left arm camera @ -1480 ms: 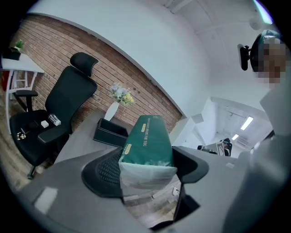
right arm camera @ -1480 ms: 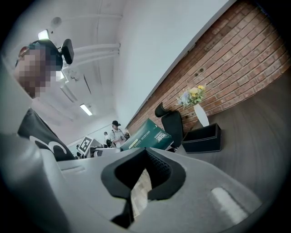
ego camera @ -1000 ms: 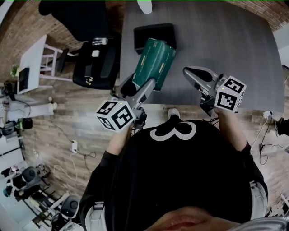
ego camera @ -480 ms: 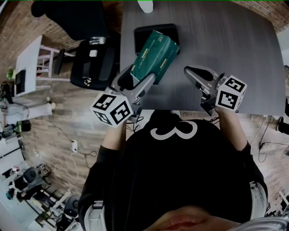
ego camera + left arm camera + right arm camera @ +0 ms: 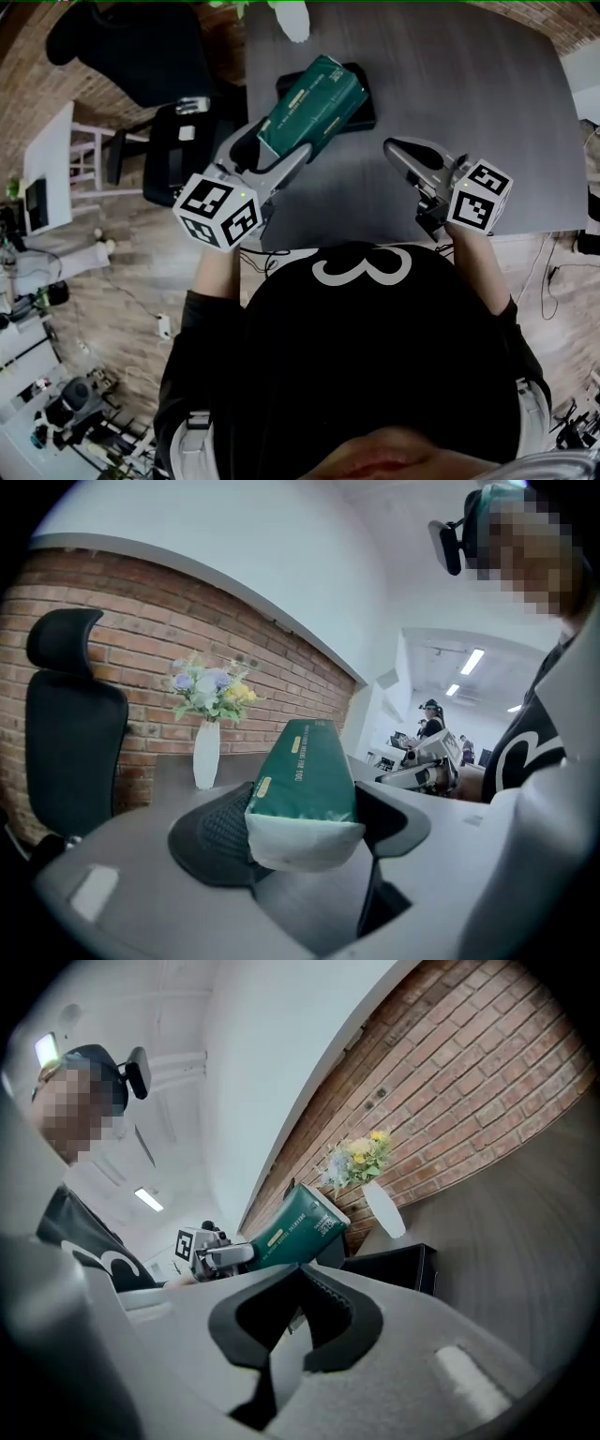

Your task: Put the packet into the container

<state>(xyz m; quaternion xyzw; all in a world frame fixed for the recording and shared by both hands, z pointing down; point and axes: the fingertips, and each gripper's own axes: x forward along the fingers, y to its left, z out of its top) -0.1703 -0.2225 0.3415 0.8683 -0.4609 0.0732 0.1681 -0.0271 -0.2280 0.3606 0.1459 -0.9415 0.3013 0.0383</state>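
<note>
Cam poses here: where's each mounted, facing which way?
Head view: on the person's head, facing steeply down at table, packet, container; shows torso, left gripper, right gripper.
Left gripper view: on left gripper, along jaws clamping the packet toward vase, brick wall; torso at right.
Right gripper view: on right gripper, along empty jaws toward container; torso at left.
Shared: all three show the packet.

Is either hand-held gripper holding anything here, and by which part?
The left hand-held gripper grips the green packet by its white near end, with the rest jutting out ahead. The right hand-held gripper holds nothing; its jaws are together.
</note>
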